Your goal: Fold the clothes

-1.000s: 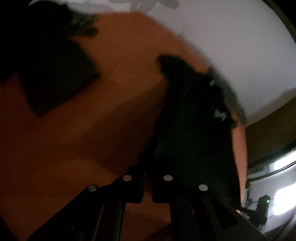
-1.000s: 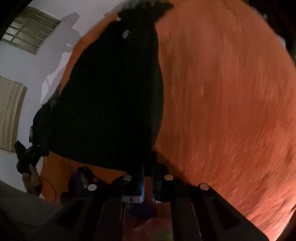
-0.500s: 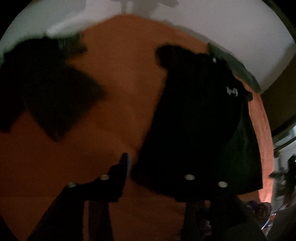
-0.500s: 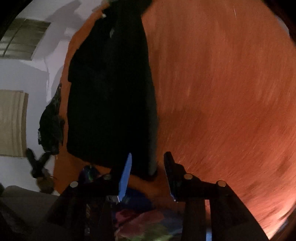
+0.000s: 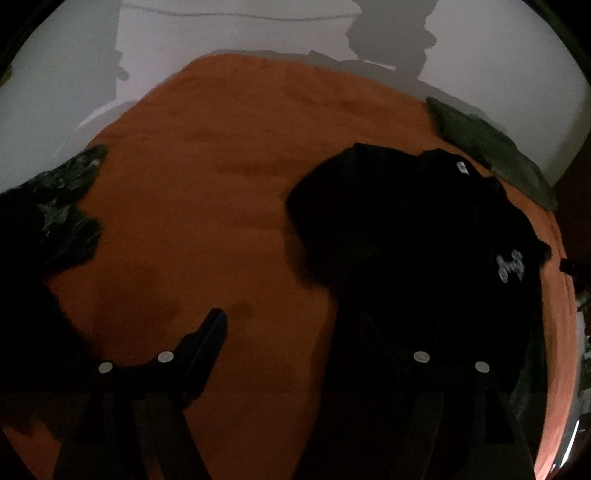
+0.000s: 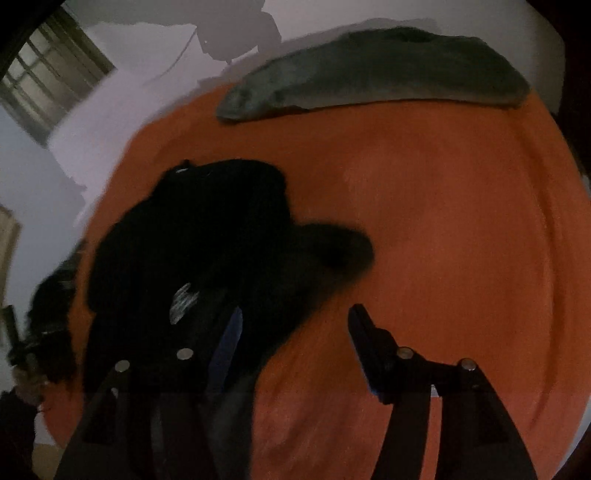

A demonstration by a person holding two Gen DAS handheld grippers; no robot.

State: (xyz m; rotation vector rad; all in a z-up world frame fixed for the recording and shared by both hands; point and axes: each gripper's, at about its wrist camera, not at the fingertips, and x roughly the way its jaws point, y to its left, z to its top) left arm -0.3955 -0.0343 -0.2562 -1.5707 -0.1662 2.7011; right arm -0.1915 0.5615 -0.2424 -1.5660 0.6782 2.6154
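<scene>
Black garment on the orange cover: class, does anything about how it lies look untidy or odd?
Yes. The black garment lies bunched on the orange cover, its outline lumpy, one lobe sticking out sideways. It is not a neat flat fold.

Orange bedspread [image 6: 443,229], white wall [image 5: 258,33] (shadowed), barred window [image 6: 48,92]

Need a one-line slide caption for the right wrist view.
Right gripper, open and empty, above the orange bedspread beside a black garment; grey pillow at the far edge.
</scene>
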